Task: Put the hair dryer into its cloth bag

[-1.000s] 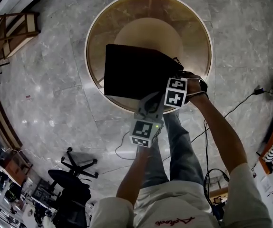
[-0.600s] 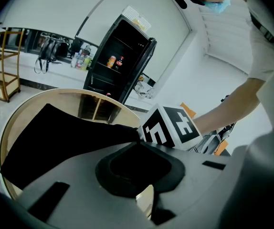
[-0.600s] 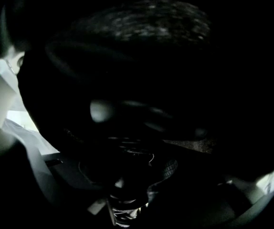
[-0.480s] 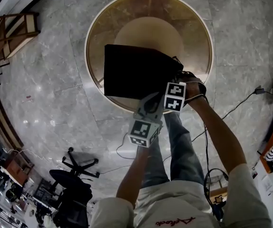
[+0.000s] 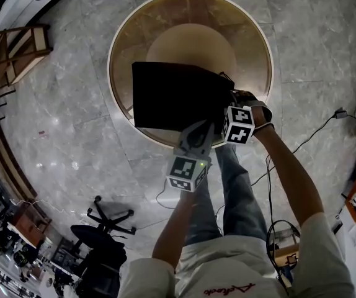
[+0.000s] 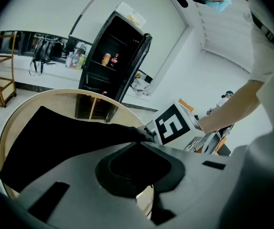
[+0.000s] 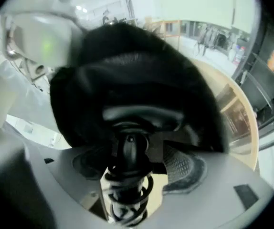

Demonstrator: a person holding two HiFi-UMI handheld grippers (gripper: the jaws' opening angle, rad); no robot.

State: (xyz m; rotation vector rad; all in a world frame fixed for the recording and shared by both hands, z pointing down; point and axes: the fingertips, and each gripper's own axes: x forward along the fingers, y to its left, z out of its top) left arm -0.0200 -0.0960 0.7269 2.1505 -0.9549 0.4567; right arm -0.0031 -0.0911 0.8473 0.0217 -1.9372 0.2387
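A black cloth bag (image 5: 172,95) lies on the round wooden table (image 5: 252,42), its mouth toward the table's near right edge. My left gripper (image 5: 198,134) is shut on the bag's (image 6: 56,137) edge at the mouth and holds it up. My right gripper (image 5: 232,107) is at the mouth too. Its jaws have just been opening and stand wide. The black hair dryer's handle (image 7: 127,151), with its cord coiled round it, stands between them, and the pads (image 7: 184,168) do not press on it. The dryer's head is inside the bag (image 7: 137,70). In the head view the dryer is hidden.
The table's rim (image 6: 13,123) curves close below both grippers. On the marble floor are a black office chair (image 5: 110,219), a wooden rack (image 5: 17,48) and cables (image 5: 302,141). A black glass-door fridge (image 6: 115,56) stands behind the table.
The right gripper's marker cube has tipped and shifted slightly up and right beside the bag's mouth. The left gripper and the bag have stayed put.
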